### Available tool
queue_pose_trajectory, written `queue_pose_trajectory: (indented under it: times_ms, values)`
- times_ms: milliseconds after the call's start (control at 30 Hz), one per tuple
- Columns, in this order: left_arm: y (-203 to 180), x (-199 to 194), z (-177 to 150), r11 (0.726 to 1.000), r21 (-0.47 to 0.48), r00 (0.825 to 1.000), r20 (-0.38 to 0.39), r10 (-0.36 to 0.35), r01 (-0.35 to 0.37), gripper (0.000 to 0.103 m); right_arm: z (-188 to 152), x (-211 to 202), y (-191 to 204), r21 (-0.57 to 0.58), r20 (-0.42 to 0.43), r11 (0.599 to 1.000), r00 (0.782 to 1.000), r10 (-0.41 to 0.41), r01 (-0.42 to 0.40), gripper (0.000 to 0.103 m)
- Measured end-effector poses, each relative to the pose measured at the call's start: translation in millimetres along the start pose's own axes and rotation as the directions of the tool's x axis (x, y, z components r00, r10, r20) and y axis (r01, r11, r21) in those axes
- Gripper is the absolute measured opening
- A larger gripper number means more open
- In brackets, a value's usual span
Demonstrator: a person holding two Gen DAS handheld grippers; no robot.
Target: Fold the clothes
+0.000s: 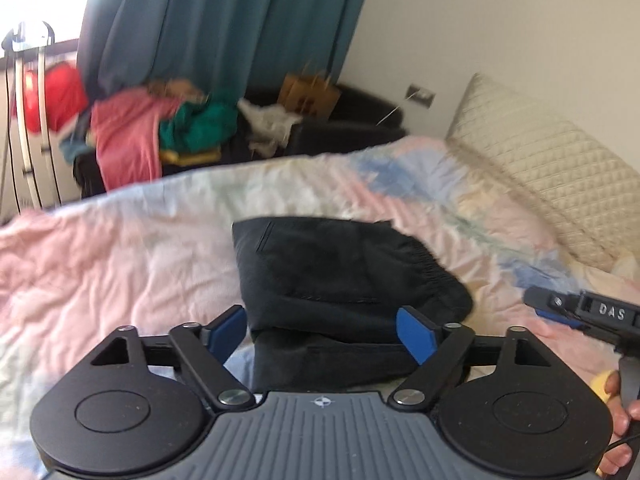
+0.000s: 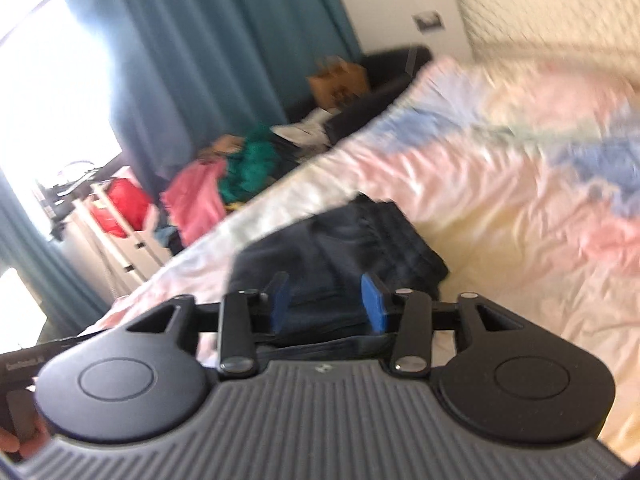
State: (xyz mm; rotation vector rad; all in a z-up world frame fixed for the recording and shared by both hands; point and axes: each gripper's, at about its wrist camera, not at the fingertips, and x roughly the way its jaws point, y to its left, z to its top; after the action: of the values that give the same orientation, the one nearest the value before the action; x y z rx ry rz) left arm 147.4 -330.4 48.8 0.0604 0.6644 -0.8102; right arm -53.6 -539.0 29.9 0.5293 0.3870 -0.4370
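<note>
Two tools are seen over a folded pair of black trousers [image 1: 344,276] laid on the pastel bedspread [image 1: 120,256], near a quilted cream pillow [image 1: 548,168]. The left tool [image 1: 322,332] is held wide open, its blue pads apart over the trousers; the right tool [image 2: 326,300] is likewise spread open, nothing gripped
</note>
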Motion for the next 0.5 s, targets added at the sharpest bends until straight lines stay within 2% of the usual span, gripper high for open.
queue_pose_trajectory:
  times_ms: [33,67,167,267,367,500]
  values:
    - [-6.8,-18.3,-3.0,1.0,0.016,1.0,0.024,0.008,-0.008,0.094,0.7,-13.4,8.0,-0.023,0.02,1.0,1.0,0.006,-0.006,0.062]
    - [-13.6,-35.8,-6.0,0.999,0.033,0.999,0.049,0.021,-0.023,0.101,1.2,-26.6,16.0,-0.047,0.04,0.999,0.999,0.013,-0.011,0.07]
    - [-29.3,-80.5,-17.3,0.997,0.054,0.993,0.107,0.051,-0.057,0.103,-2.9,-61.9,38.1,-0.118,0.103,0.992,0.993,0.057,-0.045,0.086]
    - [-40.6,-116.5,-29.9,0.996,0.06,0.988,0.139,0.063,-0.072,0.103,-9.3,-91.7,52.1,-0.147,0.131,0.987,0.987,0.09,-0.07,0.085]
    - [-50.8,-142.9,-43.7,0.988,0.092,0.98,0.168,0.104,-0.121,0.103,-21.0,-112.2,62.6,-0.16,0.136,0.983,0.984,0.111,-0.089,0.085]
    - [-52.7,-169.6,-64.4,0.98,0.104,0.969,0.2,0.146,-0.17,0.103,-46.2,-120.5,73.1,-0.185,0.156,0.98,0.983,0.101,-0.071,0.085]
